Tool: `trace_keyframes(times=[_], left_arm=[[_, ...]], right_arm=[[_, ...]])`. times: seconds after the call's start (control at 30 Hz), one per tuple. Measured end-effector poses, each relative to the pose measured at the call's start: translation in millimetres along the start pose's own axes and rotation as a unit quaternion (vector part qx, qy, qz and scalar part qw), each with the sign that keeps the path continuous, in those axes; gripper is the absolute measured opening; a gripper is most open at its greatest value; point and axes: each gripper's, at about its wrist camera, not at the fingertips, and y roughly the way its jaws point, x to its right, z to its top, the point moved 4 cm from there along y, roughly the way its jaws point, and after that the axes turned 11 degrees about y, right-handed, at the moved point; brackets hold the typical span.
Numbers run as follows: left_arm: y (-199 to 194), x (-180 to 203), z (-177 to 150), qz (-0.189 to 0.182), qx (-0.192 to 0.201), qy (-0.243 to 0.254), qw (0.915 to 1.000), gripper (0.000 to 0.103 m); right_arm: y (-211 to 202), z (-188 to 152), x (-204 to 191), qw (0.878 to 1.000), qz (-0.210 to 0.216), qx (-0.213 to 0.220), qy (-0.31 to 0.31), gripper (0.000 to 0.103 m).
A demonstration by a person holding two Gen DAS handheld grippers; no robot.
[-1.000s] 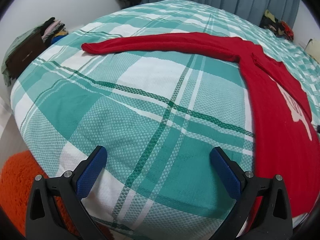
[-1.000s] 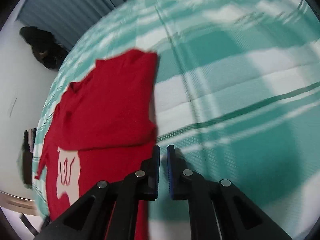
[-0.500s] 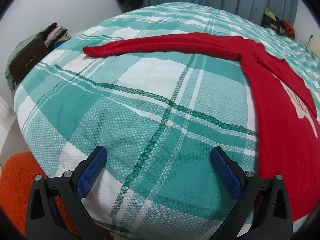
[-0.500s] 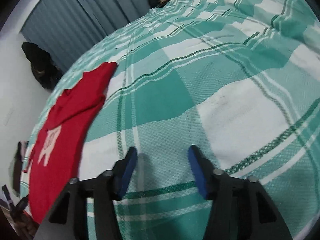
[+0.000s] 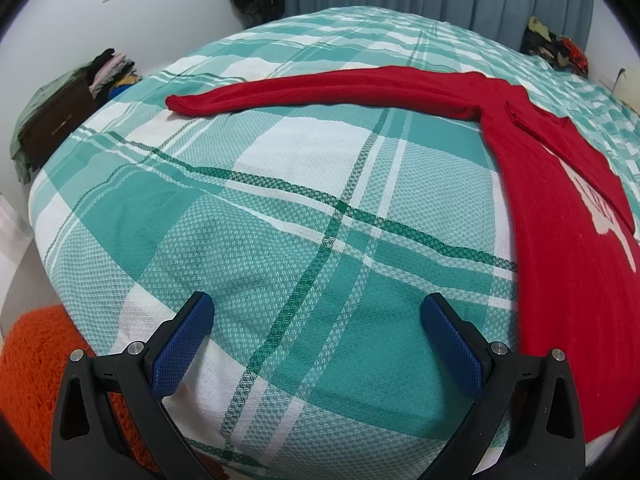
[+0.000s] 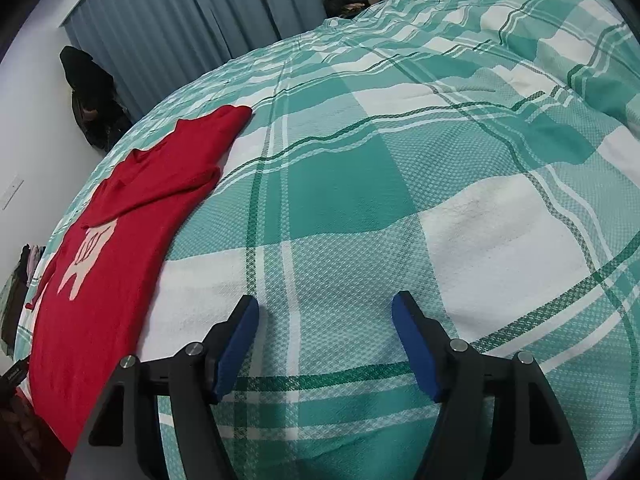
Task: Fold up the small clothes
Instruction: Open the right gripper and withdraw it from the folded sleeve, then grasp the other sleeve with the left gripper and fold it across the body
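The red knit sweater (image 5: 568, 216) lies flat on the checked bedspread (image 5: 280, 200), one sleeve stretched far left, its right edge cut off so the white print is hard to read. Left gripper (image 5: 318, 316) and right gripper (image 6: 325, 320) both gape wide, holding nothing.

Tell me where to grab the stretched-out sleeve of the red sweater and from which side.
Judging by its pose, pinch the cuff end of the outstretched sleeve with the left gripper, now open. Come in from the near left, since the sleeve lies flat and straight on the bedspread, its free tip farthest from the red sweater body.
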Motion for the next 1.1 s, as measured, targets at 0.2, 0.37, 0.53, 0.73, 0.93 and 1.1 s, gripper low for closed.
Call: trace_keyframes(times=[0.2, 0.37, 0.53, 0.73, 0.93, 1.1], left_arm=[[-4, -5, 8, -0.019, -0.033, -0.006, 0.9993, 0.103], [-11, -57, 46, -0.089, -0.012, -0.082, 0.9926, 0.102], [22, -138, 88, -0.119, -0.007, -0.219, 0.9685, 0.102], [91, -201, 121, -0.165, -0.024, -0.358, 0.9186, 0.094], [126, -203, 129, -0.144, -0.021, -0.387, 0.9108, 0.061], [113, -191, 169, -0.095, -0.014, -0.348, 0.9325, 0.002]], right_arm=[[-1, 0, 0, 1.000, 0.000, 0.001, -0.001, 0.070], [-1, -1, 0, 1.000, -0.001, 0.000, -0.002, 0.071], [-1, -1, -3, 1.000, -0.008, -0.001, -0.011, 0.075], [2, -3, -10, 0.999, -0.021, -0.002, -0.025, 0.084], [5, -3, -14, 0.999, -0.026, -0.003, -0.036, 0.088], [5, -3, -14, 0.999, -0.026, -0.002, -0.036, 0.088]])
